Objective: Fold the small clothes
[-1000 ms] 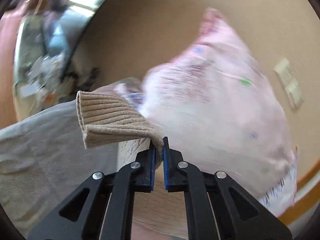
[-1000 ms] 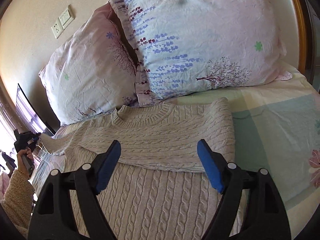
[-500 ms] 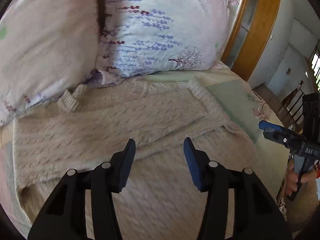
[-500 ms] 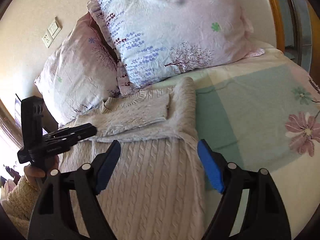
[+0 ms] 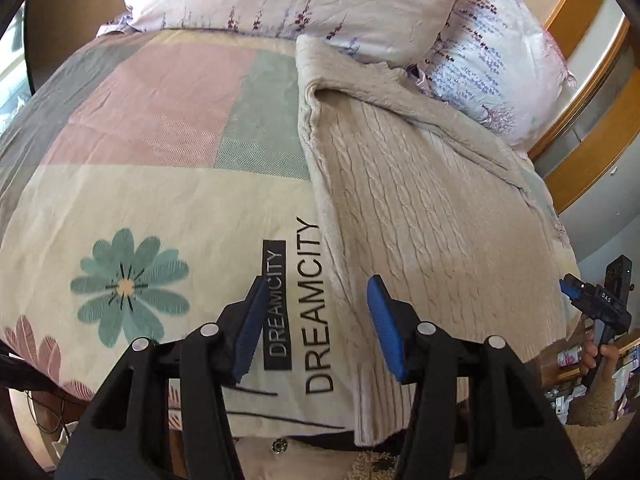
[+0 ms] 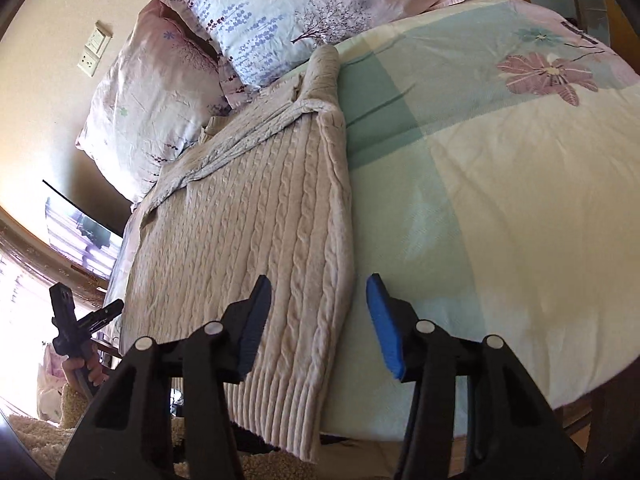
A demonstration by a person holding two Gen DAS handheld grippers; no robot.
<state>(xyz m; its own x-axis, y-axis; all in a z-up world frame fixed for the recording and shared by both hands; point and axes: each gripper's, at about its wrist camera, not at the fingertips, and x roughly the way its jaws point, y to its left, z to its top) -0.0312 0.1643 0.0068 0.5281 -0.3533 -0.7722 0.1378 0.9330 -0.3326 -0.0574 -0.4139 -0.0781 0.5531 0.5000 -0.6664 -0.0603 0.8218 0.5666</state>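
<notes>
A beige cable-knit sweater [image 5: 420, 208] lies flat on the bed, both sleeves folded across its chest, its ribbed hem [image 6: 280, 412] hanging over the near edge of the bed. My left gripper [image 5: 316, 324] is open and empty, low over the sweater's left side edge near the hem. My right gripper [image 6: 320, 320] is open and empty, over the sweater's right side edge near the hem. Each gripper shows small in the other's view, the right one [image 5: 592, 300] and the left one [image 6: 92, 316], both off the bed's near edge.
A patchwork quilt [image 5: 140, 168] with flower prints and "DREAMCITY" lettering covers the bed. Two floral pillows [image 6: 280, 8] lean at the head, against a beige wall with sockets [image 6: 94, 52]. A wooden frame [image 5: 592, 92] stands to the right.
My left gripper has let go of the sleeve it held, which now lies folded on the chest. Both grippers have drawn back from the collar end to the hem end, open.
</notes>
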